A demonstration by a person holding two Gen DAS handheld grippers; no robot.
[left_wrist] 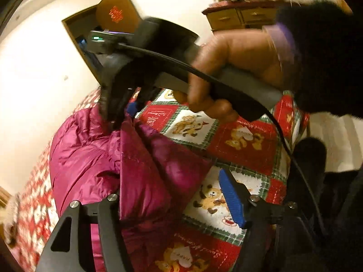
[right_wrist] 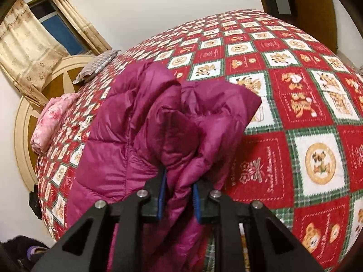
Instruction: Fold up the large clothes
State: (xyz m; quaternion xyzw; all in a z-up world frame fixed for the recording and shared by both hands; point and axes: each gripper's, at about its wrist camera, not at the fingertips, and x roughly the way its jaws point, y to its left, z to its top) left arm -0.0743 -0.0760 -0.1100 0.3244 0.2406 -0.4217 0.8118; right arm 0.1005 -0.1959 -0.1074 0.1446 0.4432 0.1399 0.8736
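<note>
So the bed (right_wrist: 295,72) takes up nearly everything, covered in that red and green teddy-bear quilt. The magenta puffer jacket (right_wrist: 136,124) lies bunched near the bed's edge, its long side running away from the right gripper toward the headboard (right_wrist: 22,136). The right gripper (right_wrist: 179,195) is the one actually on it: jaws squeezed onto a thick wad of the jacket's near edge. The left gripper (left_wrist: 172,195) has its jaws spread, nothing pinched, with jacket fabric lying across the one side. My guess is the next fold swings on the right hand, since it's already got hold.
</note>
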